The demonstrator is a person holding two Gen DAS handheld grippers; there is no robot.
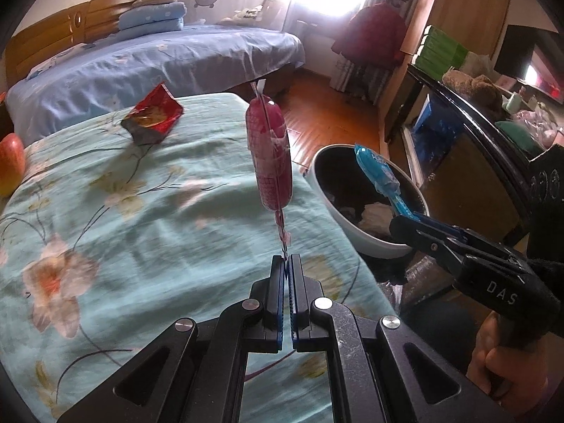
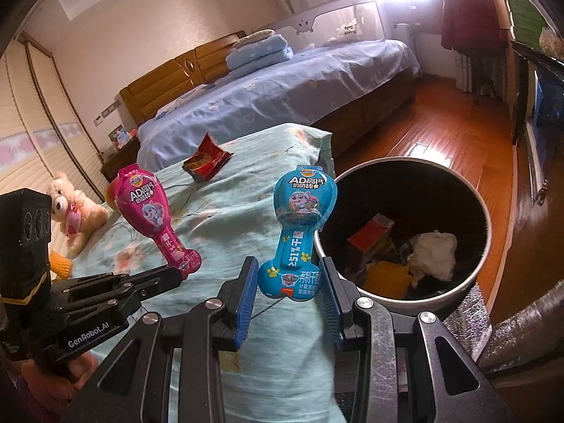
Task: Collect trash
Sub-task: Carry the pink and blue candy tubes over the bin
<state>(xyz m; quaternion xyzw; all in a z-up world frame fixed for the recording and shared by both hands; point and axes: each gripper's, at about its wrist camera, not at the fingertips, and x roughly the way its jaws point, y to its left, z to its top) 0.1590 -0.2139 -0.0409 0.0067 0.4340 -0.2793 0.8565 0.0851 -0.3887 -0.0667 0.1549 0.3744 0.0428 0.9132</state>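
Right now you hold two snack wrappers above the bedspread (image 2: 225, 211), one in each claw. Your left gripper (image 1: 286, 259) has its fingers pressed together on the bottom tab of the pink wrapper (image 1: 269, 157), which stands upright and edge-on in the left wrist view; in the right wrist view the same wrapper shows its printed face, well to the left of the blue one. Your right gripper (image 2: 287, 283) pinches the wide lower end of the blue wrapper (image 2: 299, 225) between its blue pads (image 2: 246, 299), the jaws standing partly apart around it, and the wrapper stands upright just beside the bin's near rim. That bin (image 2: 356, 292) is a round white one with a dark inside, sitting on the floor beside the bed's edge, and it already holds a red carton (image 2: 370, 236), crumpled white paper (image 2: 435, 252) and something yellow. Farther up the floral bedspread a red foil packet (image 1: 153, 116) lies open and crumpled, well apart from both claws. An apple (image 1: 10, 164) sits at the left edge of the bedspread, and a teddy bear (image 2: 75, 211) rests near it. Beyond stands a second bed (image 1: 158, 60) with a blue sheet and a wooden headboard.
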